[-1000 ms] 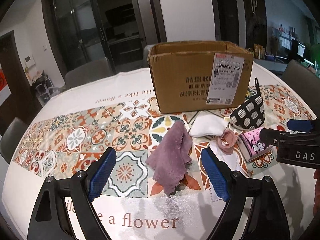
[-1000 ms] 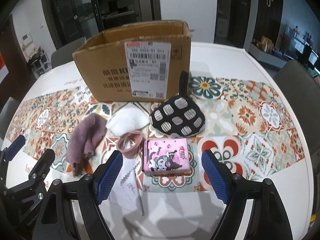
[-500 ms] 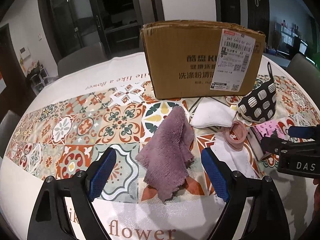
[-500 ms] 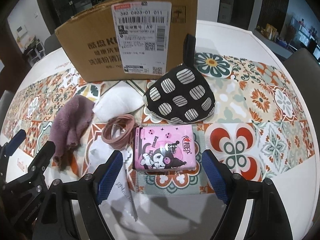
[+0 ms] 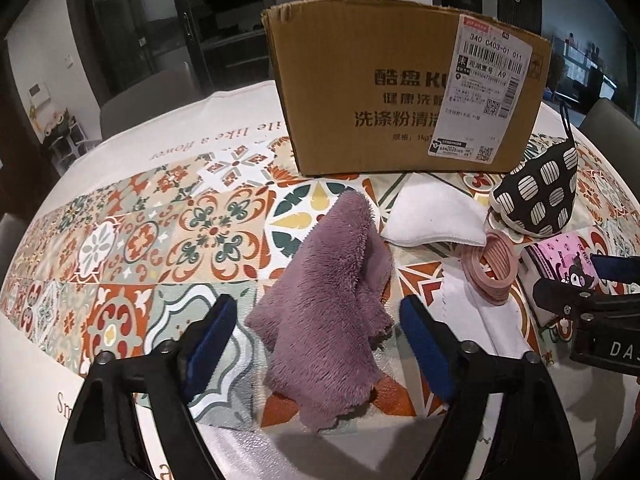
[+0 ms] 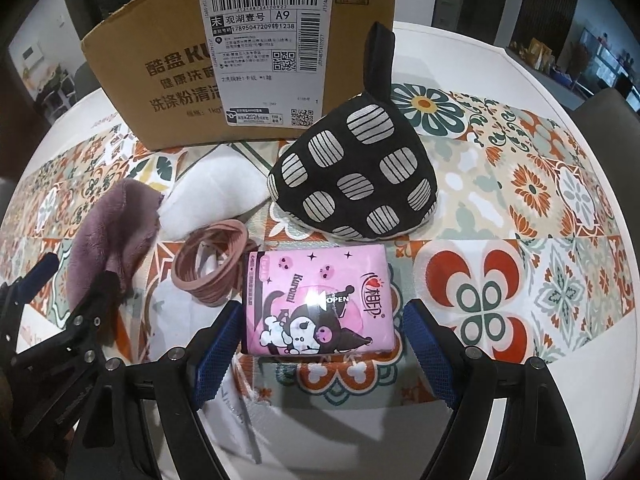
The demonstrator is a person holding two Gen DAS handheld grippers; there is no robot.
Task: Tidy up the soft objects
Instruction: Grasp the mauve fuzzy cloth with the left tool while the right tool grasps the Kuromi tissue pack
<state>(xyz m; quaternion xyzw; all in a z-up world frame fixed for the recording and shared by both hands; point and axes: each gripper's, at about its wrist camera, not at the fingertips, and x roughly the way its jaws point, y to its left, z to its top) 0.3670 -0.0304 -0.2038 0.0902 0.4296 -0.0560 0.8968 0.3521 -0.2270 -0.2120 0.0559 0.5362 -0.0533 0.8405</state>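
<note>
A fluffy purple cloth [image 5: 328, 300] lies crumpled on the patterned tablecloth, between the blue pads of my left gripper [image 5: 318, 340]. Its jaws are closing, and the pads stand just clear of the cloth on both sides. My right gripper [image 6: 322, 344] is open and straddles the near end of a pink tissue pack [image 6: 320, 300] without pressing on it. Beyond lie a coil of pink hair bands [image 6: 212, 264], a white pad [image 6: 216, 196] and a black pouch with striped spots [image 6: 360, 184]. An open cardboard box [image 5: 360, 100] stands behind them.
A thin white sheet [image 5: 480, 312] lies flat between the cloth and the tissue pack. The round table [image 5: 120, 140] has grey chairs around its far edge. Both grippers work close together, side by side.
Both grippers have come down and forward toward the table. The purple cloth now sits between the left pads, which have drawn slightly closer together, and the tissue pack between the right pads.
</note>
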